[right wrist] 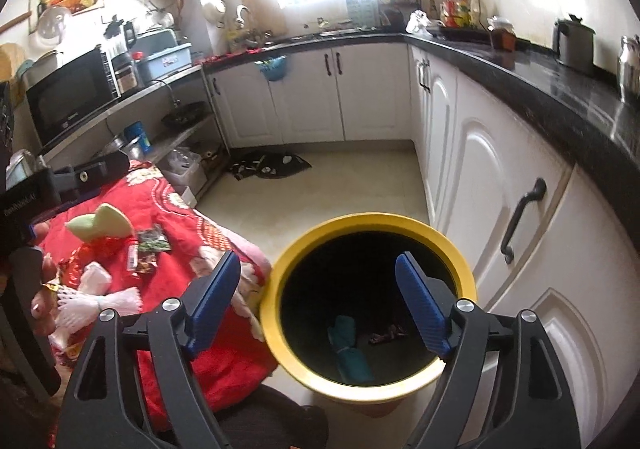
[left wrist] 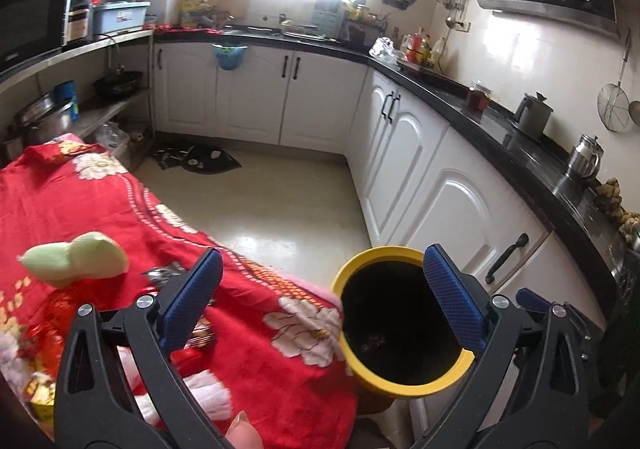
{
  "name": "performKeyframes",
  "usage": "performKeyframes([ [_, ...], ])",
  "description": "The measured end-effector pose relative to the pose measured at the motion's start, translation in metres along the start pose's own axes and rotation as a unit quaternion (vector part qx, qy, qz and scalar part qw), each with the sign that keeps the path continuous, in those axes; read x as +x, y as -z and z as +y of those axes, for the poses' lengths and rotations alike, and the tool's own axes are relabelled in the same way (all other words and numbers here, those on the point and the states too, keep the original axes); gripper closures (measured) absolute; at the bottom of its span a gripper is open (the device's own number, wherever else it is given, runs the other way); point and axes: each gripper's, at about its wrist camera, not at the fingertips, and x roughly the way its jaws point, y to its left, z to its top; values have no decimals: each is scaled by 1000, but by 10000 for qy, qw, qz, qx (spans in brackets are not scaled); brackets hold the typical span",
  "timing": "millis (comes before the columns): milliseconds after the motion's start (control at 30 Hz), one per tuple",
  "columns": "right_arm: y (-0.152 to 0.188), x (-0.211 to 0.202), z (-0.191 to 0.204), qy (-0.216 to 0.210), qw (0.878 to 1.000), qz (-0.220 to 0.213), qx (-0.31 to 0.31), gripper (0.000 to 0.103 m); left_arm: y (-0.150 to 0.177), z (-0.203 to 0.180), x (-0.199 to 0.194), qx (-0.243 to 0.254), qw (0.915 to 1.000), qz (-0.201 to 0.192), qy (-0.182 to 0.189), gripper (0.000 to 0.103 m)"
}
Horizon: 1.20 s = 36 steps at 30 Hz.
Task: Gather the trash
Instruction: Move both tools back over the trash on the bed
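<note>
Kitchen: white cabinets [right wrist: 492,177] and a dark counter [right wrist: 552,89] run along the right of both views; pale floor [left wrist: 280,201] in the middle.
Surface: covered with a red flower cloth [left wrist: 80,209], at the left of both views, lower half.
Bin: yellow rim, black inside [right wrist: 372,225], on the floor just beside the right edge of the surface; lower centre in the right wrist view, lower right of centre in the left one [left wrist: 404,251].
In the bin: a teal piece [right wrist: 348,349] and a small dark wrapper [right wrist: 388,333] lie at the bottom.
Left tongs [left wrist: 320,305]: wide open, nothing between the blue pads; the left pad is over the cloth, the right pad over the bin mouth.
Right tongs [right wrist: 320,305]: wide open, holding nothing; the bin mouth shows between the pads.
Trash on the surface: a pale green soft piece [left wrist: 76,257], white foam net [right wrist: 100,301], dark snack wrappers [right wrist: 150,245], all at the left of the frame, well apart from the bin.
Mat: dark, on the floor near the far cabinets [right wrist: 272,165].
</note>
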Motion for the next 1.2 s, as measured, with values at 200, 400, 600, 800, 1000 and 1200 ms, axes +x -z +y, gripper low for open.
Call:
performKeyframes([
  [200,-6,-13,24,-165,9995,-172,-209,22,0,20,-25,-70,9996,-154,-220,11],
  [400,-11,-20,47,-346,9981,-243,-441,21,3,44,-43,-246,9986,-248,-398,11],
  [600,-12,-23,71,-526,9962,-273,-645,21,6,69,-60,-430,9965,-344,-629,11],
  [800,-11,-25,100,-773,9925,-277,-910,20,7,88,-77,-574,9944,-446,-767,11],
  [1000,-8,-25,130,-1050,9868,-238,-1211,20,8,112,-94,-740,9913,-551,-937,11],
  [1200,-1,-19,164,-1330,9782,-107,-1591,20,10,143,-107,-995,9865,-580,-1162,11],
])
